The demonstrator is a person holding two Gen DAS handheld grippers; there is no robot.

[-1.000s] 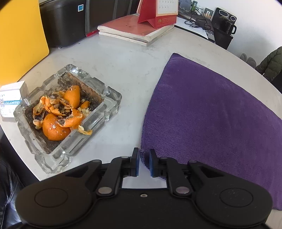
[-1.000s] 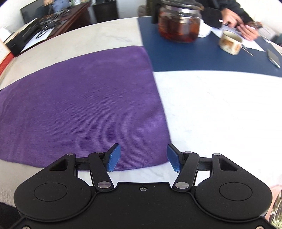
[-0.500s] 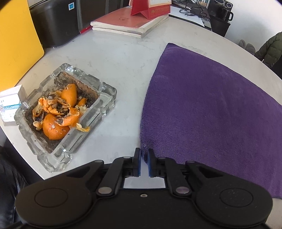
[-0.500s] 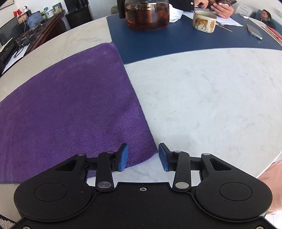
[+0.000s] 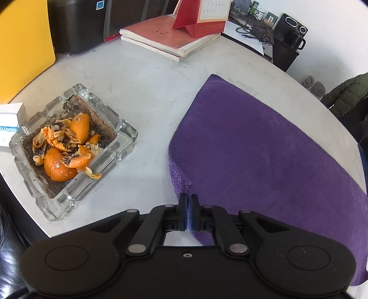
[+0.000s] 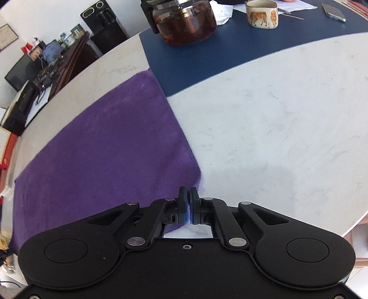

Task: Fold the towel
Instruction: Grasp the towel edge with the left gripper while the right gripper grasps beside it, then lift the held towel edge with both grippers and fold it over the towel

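Pinching the near left corner of the purple towel (image 5: 264,147), the left gripper (image 5: 188,208) has its blue pads closed tight with a sliver of cloth between them, seen from the left wrist; the towel lies spread flat on the pale table (image 5: 142,76), and the corner by the pads is bunched and curled up a little; to the left of the towel, near its edge but apart from it, stands a glass ashtray (image 5: 69,149) full of orange peel and ash; the hold is shallow, so the corner could slip free once lifted; a wide swing leftward might drag the hem into the ashtray and soil it.

From the right wrist, the right gripper (image 6: 189,205) is likewise clamped on the near right corner of the towel (image 6: 110,147), only a thin strip of fabric caught; the cloth looks plush, even in colour, smooth but for slight rumpling at the corner; its far right corner touches or overlaps a blue mat (image 6: 230,48), on which a glass teapot (image 6: 184,20) and a mug (image 6: 262,13) stand beyond the towel; carrying the near edge too far forward could brush the teapot; uneven lifting would skew the fold.
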